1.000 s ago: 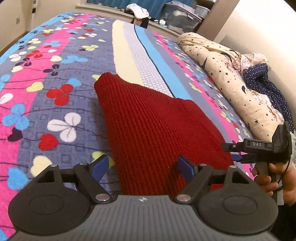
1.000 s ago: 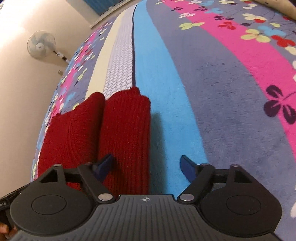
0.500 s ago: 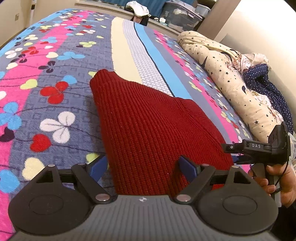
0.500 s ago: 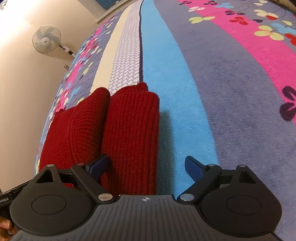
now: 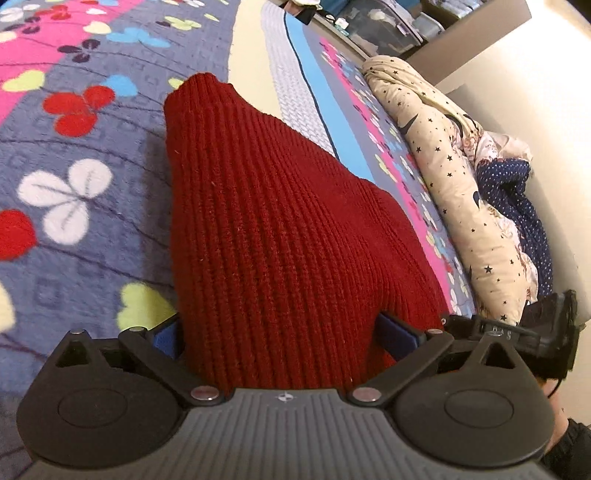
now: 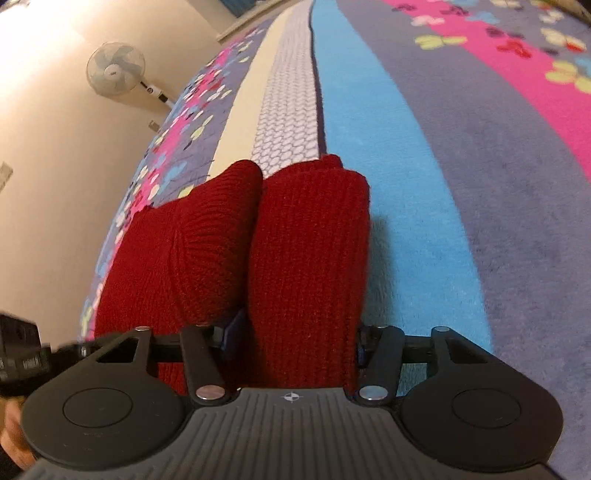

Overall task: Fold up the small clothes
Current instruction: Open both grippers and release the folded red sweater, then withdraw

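A dark red knitted garment [image 5: 273,229] lies on the striped, flowered bed cover [image 5: 66,229]. In the left wrist view my left gripper [image 5: 280,336] is open, its blue pads on either side of the garment's near edge, which fills the gap between them. In the right wrist view the garment [image 6: 310,258] shows as two rolled folds side by side. My right gripper [image 6: 295,341] has narrowed around the right fold, pads touching both its sides. The right gripper also shows at the right edge of the left wrist view [image 5: 517,332].
A cream star-printed quilt [image 5: 443,155] and a navy dotted cloth [image 5: 517,199] lie along the wall on the bed's right side. Storage boxes [image 5: 384,26] stand past the bed's far end. A fan [image 6: 116,70] stands by the wall to the left.
Both grippers moved forward onto the garment. The right jaws narrowed around the right fold. The left jaws stayed wide, with the garment edge now between them.
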